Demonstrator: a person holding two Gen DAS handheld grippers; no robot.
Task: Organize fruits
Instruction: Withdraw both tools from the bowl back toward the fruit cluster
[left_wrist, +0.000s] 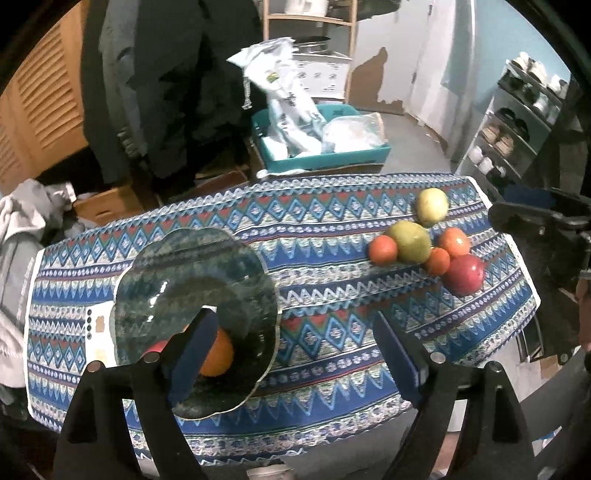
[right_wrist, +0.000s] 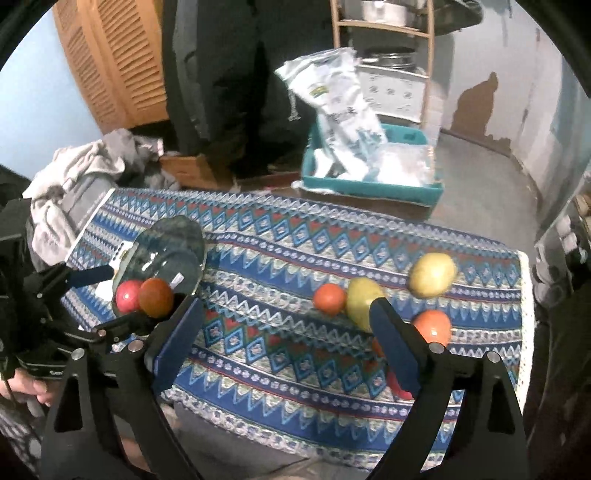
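Pale blue walls (right_wrist: 29, 107) surround the room, and near the floor the paint (right_wrist: 480, 107) is peeled off in brown patches. The floor (right_wrist: 476, 177) is grey concrete. A wooden louvered door (right_wrist: 110, 62) stands on the left. On the floor lie a teal crate (left_wrist: 321, 155) with plastic bags (left_wrist: 284, 92), cardboard boxes (left_wrist: 107, 205) and grey clothes (right_wrist: 85, 166). A metal shoe rack (left_wrist: 513, 133) stands at the right.

2 fruits (right_wrist: 146, 297) lie on the plate (left_wrist: 192, 273), left of 6 fruits (left_wrist: 428, 243) on the tablecloth (left_wrist: 325, 325).
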